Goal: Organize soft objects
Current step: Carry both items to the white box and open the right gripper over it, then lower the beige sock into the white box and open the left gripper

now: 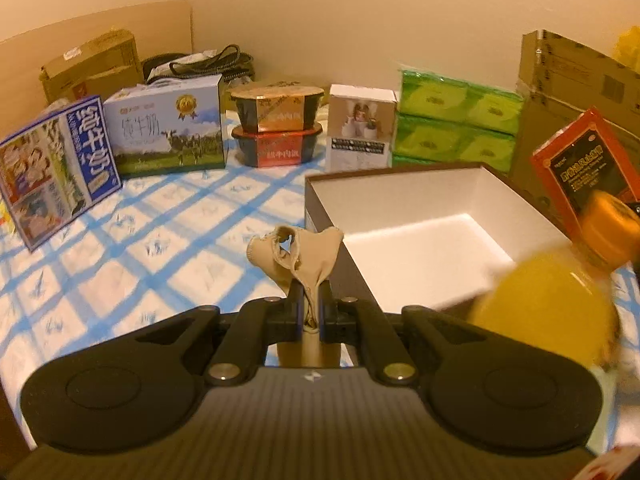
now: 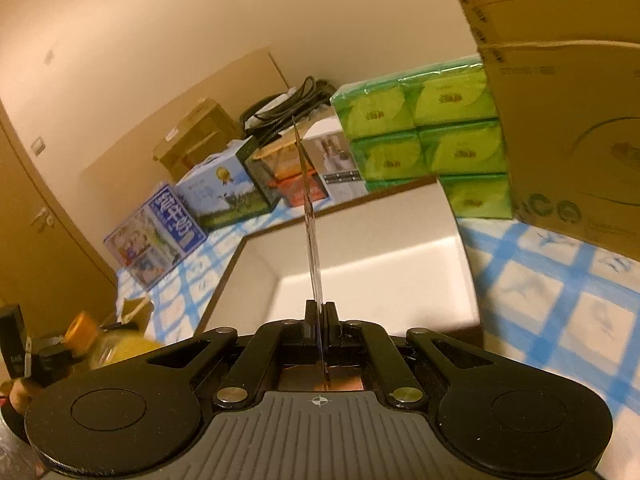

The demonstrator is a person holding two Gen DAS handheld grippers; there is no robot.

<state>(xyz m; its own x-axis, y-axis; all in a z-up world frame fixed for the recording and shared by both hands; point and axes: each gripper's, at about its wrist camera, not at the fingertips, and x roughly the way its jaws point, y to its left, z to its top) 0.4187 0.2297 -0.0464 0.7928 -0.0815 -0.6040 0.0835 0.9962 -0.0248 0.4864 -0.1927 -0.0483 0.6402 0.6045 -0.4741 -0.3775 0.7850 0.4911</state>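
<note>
Evidently mid-carry, the left claw (image 1: 311,300) is clamped on a beige fabric piece (image 1: 298,250) just outside the open box's (image 1: 404,184) near-left corner, the right claw (image 2: 320,316) pinches a thin flat packet (image 2: 310,216) above it; both need lowering inside before release.

Milk cartons (image 1: 168,128), stacked meal bowls (image 1: 278,126), green tissue packs (image 1: 456,124), cardboard boxes (image 1: 576,92)

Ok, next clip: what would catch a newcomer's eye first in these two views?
The open white-lined cardboard box on the blue-checked cloth, empty and right ahead of both grippers. The left gripper is shut on a crumpled beige fabric piece beside the box's near corner; the right gripper pinches a thin flat packet edge-on above it. Bright green tissue packs stand stacked behind.
</note>
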